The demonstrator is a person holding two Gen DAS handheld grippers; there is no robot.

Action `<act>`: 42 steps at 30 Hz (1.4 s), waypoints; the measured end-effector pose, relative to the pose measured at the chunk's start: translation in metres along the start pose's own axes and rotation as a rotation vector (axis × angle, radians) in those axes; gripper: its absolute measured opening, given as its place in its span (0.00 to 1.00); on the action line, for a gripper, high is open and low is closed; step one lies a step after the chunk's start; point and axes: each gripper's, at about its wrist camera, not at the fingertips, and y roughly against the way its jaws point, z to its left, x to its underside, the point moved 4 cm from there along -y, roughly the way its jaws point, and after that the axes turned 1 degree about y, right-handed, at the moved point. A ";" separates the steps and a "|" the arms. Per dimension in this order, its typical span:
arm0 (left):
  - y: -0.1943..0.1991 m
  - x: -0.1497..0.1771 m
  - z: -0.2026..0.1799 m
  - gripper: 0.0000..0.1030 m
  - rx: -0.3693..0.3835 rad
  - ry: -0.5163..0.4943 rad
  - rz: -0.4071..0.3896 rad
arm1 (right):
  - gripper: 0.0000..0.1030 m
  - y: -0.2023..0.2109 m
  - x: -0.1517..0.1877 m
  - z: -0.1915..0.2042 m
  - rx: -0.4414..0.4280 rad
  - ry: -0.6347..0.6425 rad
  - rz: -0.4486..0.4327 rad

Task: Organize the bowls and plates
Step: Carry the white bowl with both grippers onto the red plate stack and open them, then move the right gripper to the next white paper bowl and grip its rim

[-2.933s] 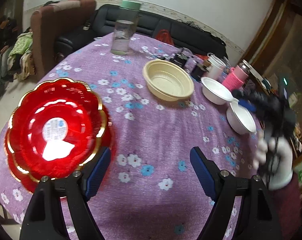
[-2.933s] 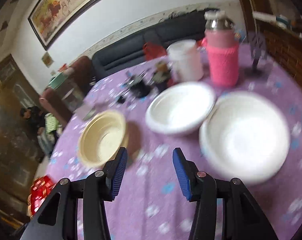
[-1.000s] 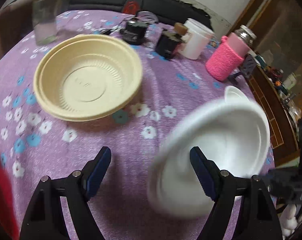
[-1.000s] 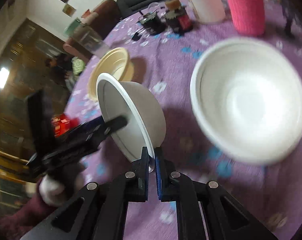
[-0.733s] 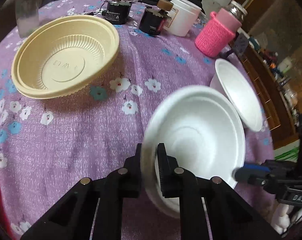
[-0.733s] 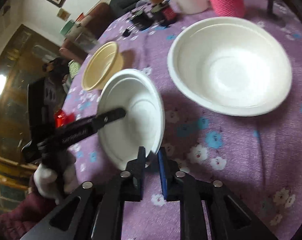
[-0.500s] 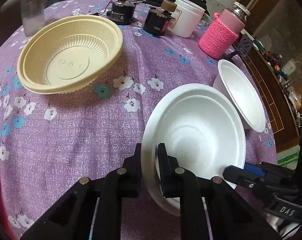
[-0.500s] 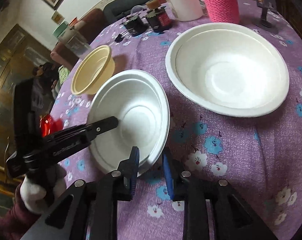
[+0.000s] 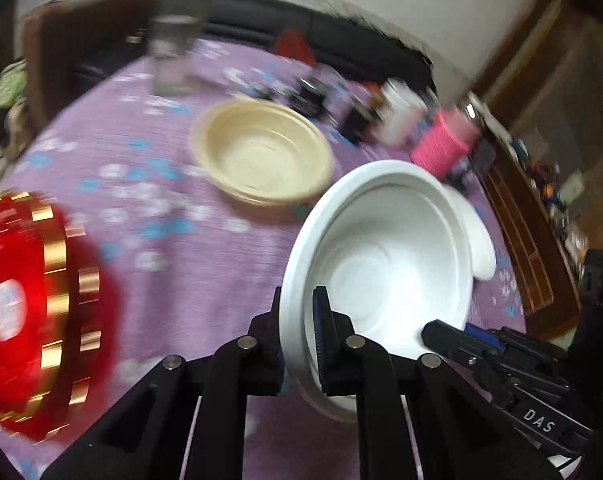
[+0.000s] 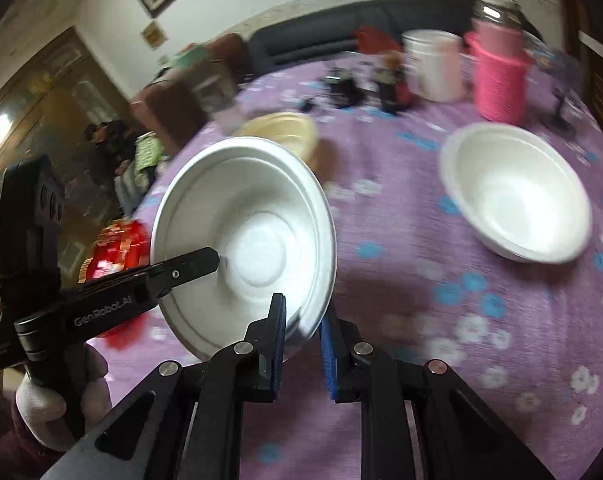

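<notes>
White bowl (image 9: 385, 264) tilted, rim pinched by left gripper (image 9: 299, 344); right gripper (image 10: 303, 344) closing loosely astride opposite rim. Second white bowl (image 10: 513, 196) empty on table (image 10: 401, 216).

A purple floral tablecloth (image 10: 401, 280) carries a white bowl (image 10: 515, 196), yellow bowl (image 9: 261, 156) and red plate (image 9: 25, 300).
</notes>
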 end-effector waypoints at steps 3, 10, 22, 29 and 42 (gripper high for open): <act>0.035 -0.001 0.041 0.11 -0.031 0.074 -0.050 | 0.18 -0.014 -0.006 0.049 -0.063 0.062 0.017; 0.095 0.001 0.132 0.11 -0.132 0.227 -0.165 | 0.18 -0.059 -0.018 0.150 -0.157 0.190 0.084; 0.087 0.018 0.225 0.11 -0.187 0.385 -0.115 | 0.18 -0.134 -0.011 0.219 -0.112 0.269 0.213; 0.083 0.017 0.230 0.27 -0.181 0.408 -0.120 | 0.19 -0.149 -0.015 0.219 -0.060 0.283 0.183; 0.129 0.012 0.206 0.68 -0.166 0.355 -0.265 | 0.43 -0.114 -0.017 0.221 -0.097 0.287 -0.002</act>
